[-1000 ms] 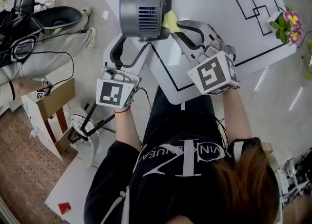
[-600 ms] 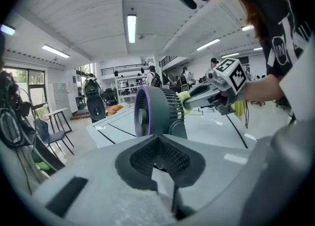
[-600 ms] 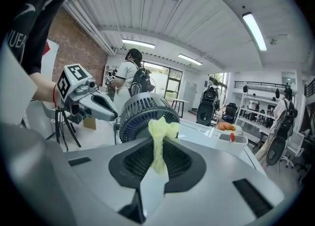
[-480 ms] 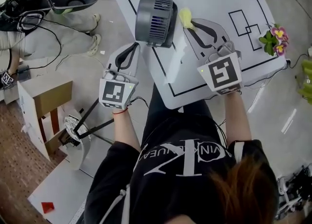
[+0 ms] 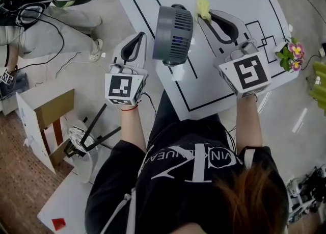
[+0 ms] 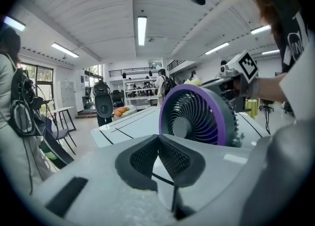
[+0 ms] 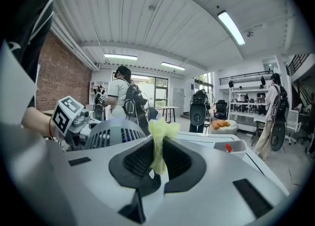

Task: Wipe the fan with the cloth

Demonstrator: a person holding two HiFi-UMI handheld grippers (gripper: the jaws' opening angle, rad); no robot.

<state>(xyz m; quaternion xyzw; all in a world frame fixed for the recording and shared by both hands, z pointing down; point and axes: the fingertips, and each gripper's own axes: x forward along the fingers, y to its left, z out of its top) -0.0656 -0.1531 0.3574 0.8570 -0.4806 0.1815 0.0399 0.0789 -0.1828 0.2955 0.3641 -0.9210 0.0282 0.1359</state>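
Two hand-held grippers are raised by a person in a black shirt over a white tabletop (image 5: 224, 82) marked with black lines, seen from above. A grey fan (image 5: 174, 34) with a purple front ring stands upright on the tabletop near its left edge, between the two grippers and touching neither. On the person's left, the left gripper (image 5: 137, 37) is just beside the fan, out past the tabletop's edge and above the floor; its jaws are pressed fully together at the tips, with nothing between them, and its own view looks over those tips at the fan's front grille. On the person's right, the right gripper (image 5: 206, 15) is above the tabletop, just beyond the fan's back. Its jaws are clamped on a small yellow-green cloth (image 5: 202, 6), which sticks up in a crumpled tuft above the tips and hangs a little below them. The cloth is near the fan but apart from it. A bunch of pink flowers (image 5: 291, 54) sits at the tabletop's right edge. In the right gripper view a small white tray (image 7: 235, 145) rests farther along the tabletop with one small red thing (image 7: 228, 147) in it. A cardboard box (image 5: 51, 106) stands on the floor at the person's left; its contents cannot be made out.
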